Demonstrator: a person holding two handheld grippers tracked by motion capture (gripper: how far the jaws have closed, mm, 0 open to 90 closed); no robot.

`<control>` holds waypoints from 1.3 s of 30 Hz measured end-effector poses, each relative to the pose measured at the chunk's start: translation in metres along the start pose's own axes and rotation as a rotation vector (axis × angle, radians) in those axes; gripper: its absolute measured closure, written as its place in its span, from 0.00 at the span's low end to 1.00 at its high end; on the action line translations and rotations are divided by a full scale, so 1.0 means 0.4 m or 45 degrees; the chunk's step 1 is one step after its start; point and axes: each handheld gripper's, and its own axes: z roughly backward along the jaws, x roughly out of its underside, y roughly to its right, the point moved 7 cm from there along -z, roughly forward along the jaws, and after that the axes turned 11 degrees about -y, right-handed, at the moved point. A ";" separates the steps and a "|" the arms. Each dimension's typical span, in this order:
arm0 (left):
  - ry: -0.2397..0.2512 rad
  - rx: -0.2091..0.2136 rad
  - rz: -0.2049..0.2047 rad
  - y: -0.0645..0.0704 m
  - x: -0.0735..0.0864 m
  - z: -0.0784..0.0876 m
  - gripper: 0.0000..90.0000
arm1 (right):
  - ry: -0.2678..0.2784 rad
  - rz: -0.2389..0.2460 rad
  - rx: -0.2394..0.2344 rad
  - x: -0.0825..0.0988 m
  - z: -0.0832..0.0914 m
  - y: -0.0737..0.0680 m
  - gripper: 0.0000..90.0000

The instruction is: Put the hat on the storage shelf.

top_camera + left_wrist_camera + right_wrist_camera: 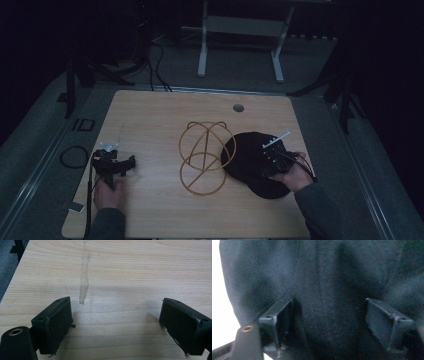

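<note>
A golden wire frame [202, 155] of crossing rings lies at the middle of the wooden table [150, 120]. Right of it, touching the wire, lies a round black fabric piece [242, 155]. My right gripper [272, 155] rests over this fabric, held by a hand. In the right gripper view its jaws stand open [328, 301] with the dark cloth [324, 272] spread beneath and between them, not pinched. My left gripper [117, 162] sits near the table's left edge. Its jaws are wide open [116, 302] over bare wood, holding nothing.
A round cable hole [238, 107] is at the table's far side. A pale streak of residue [84, 282] marks the wood ahead of the left gripper. A black cable loop [74, 156] lies off the left edge. A white desk frame [240, 30] stands behind.
</note>
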 end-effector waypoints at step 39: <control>-0.001 0.001 0.000 0.000 0.000 0.000 0.12 | -0.185 0.230 -0.052 -0.020 0.067 0.029 0.93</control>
